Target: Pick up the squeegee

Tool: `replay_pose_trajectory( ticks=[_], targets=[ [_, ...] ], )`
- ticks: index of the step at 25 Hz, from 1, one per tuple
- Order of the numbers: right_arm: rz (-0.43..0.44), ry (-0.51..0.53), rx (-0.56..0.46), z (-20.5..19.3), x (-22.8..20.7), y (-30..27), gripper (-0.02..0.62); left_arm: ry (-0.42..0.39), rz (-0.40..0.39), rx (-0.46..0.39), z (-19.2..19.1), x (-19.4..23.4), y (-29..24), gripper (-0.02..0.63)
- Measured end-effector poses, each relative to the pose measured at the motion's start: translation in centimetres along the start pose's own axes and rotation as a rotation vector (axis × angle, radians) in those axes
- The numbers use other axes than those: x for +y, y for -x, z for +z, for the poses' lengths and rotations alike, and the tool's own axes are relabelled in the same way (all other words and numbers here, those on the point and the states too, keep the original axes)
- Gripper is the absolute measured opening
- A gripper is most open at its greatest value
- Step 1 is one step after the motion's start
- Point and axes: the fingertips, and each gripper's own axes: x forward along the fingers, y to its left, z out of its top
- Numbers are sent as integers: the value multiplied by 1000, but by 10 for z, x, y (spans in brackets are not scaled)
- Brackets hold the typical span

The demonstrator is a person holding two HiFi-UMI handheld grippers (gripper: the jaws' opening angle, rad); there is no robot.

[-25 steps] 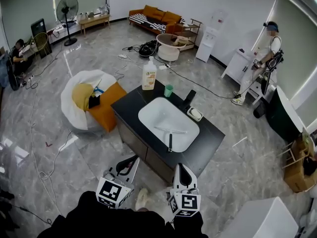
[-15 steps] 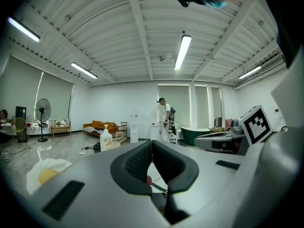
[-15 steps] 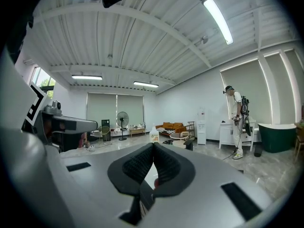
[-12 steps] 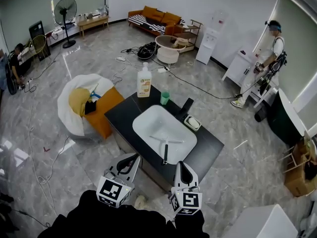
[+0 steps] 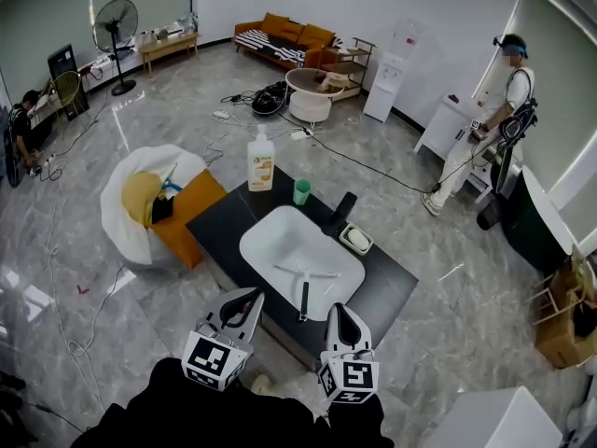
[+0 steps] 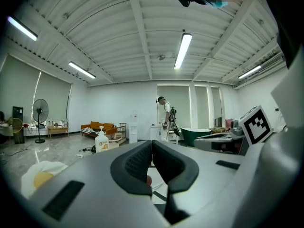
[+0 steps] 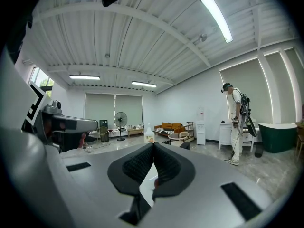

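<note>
The squeegee [image 5: 304, 287], with a black handle and pale blade, lies in the white sink basin [image 5: 270, 245] of a black counter [image 5: 220, 220] in the head view. My left gripper [image 5: 244, 306] and right gripper [image 5: 340, 317] hover just short of the counter's near edge, side by side, pointing toward it. Both are shut with nothing between the jaws. In the left gripper view the left gripper [image 6: 151, 144] has its black pads pressed together; the right gripper [image 7: 153, 147] looks the same in the right gripper view. The squeegee is mostly hidden behind the jaws there.
A soap bottle [image 5: 260, 162], a green cup [image 5: 301, 191], a black faucet [image 5: 340, 210] and a soap dish [image 5: 355, 240] stand on the counter. An orange box [image 5: 187, 215] and white bag [image 5: 126, 194] sit left of it. A person [image 5: 478, 129] stands at far right; cables cross the floor.
The counter and sink have drawn closer to both grippers, which have moved forward together toward it. Both stay shut.
</note>
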Motion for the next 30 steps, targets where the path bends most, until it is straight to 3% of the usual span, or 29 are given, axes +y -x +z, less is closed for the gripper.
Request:
replay_pose_trajectory(
  ticks=[11, 19, 30],
  targets=[
    [-73, -39, 52, -13, -36, -65, 15, 5, -83, 47, -12, 33, -78, 25],
    [-137, -101, 162, -41, -51, -140, 15, 22, -196, 153, -33, 75, -160, 25],
    [-212, -165, 317, -112, -86, -210, 15, 86, -296, 315, -106, 104, -251, 25]
  ],
)
